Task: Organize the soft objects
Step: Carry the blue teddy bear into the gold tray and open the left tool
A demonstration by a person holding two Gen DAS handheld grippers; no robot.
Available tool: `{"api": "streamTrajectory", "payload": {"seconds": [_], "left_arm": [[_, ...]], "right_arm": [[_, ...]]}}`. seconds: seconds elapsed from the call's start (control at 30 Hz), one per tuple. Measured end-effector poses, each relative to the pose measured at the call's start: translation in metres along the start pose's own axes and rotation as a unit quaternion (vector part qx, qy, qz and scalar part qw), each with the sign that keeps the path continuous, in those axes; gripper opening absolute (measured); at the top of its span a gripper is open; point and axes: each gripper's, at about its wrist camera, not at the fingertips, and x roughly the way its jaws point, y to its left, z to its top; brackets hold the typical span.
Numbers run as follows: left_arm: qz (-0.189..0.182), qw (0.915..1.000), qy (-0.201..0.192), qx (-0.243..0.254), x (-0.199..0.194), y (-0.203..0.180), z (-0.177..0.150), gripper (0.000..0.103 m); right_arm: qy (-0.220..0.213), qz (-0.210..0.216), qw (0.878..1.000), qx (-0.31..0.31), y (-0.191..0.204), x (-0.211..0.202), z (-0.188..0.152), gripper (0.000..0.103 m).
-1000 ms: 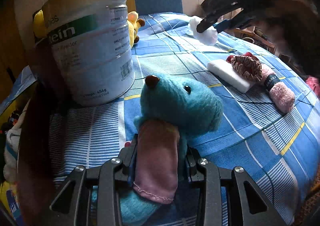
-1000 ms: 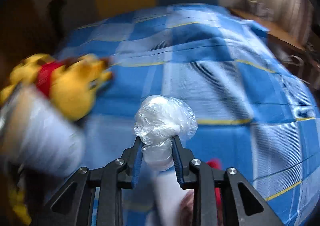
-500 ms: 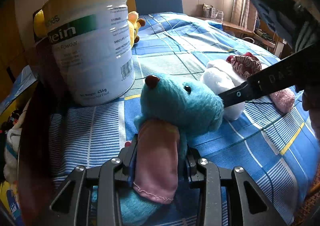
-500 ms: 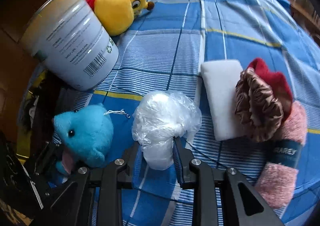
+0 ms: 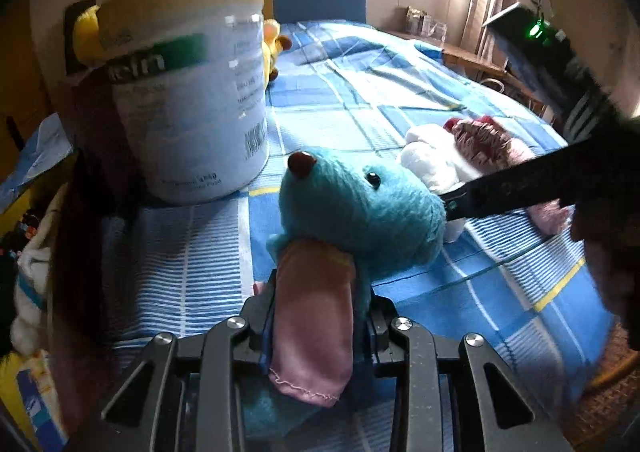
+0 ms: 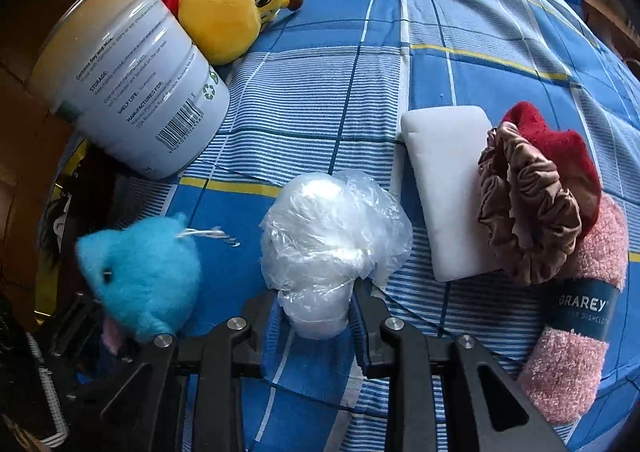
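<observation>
Both tools hold soft things low over the checked bed

Nearest, our left tool (image 5: 318, 326) is tightening on the blue plush dog (image 5: 360, 200), its pink ear between the jaws; we judge this low hold keeps the head free. Beside it, our right tool (image 6: 314, 314) pinches the white plastic-wrapped bundle (image 6: 332, 224) by its narrow end, low over the bed cover (image 6: 460, 12), probably to set it in the row. Beyond lie the white pad (image 6: 444, 188), brown scrunchie (image 6: 524, 208) and pink cloth roll (image 6: 576, 316), touching. Farthest stand the tin (image 6: 132, 92) and yellow plush (image 6: 232, 12).
</observation>
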Motion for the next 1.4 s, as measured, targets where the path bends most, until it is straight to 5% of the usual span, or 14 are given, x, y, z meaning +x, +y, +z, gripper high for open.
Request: {"api": "streamTrajectory", "payload": {"seconds": [0.37, 0.67, 0.97, 1.17, 1.4], "left_arm": [[-0.006, 0.9996, -0.027, -0.008, -0.054, 0.009, 0.004, 0.034], [0.047, 0.9926, -0.060, -0.094, -0.105, 0.080, 0.012, 0.034], [0.155, 0.9569, -0.045, -0.242, -0.131, 0.209, -0.014, 0.035], [0.181, 0.9302, -0.018, -0.319, -0.130, 0.271, -0.036, 0.035], [0.198, 0.9170, 0.017, -0.346, -0.103, 0.309, -0.040, 0.036]], "right_arm": [[-0.005, -0.018, 1.000, -0.021, 0.001, 0.003, 0.000, 0.029], [-0.012, -0.041, 0.998, -0.048, 0.007, 0.004, -0.002, 0.029], [-0.022, -0.072, 0.994, -0.077, 0.009, 0.004, -0.004, 0.029], [-0.022, -0.072, 0.994, -0.078, 0.009, 0.004, -0.004, 0.029], [-0.023, -0.074, 0.994, -0.078, 0.010, 0.005, -0.004, 0.029]]}}
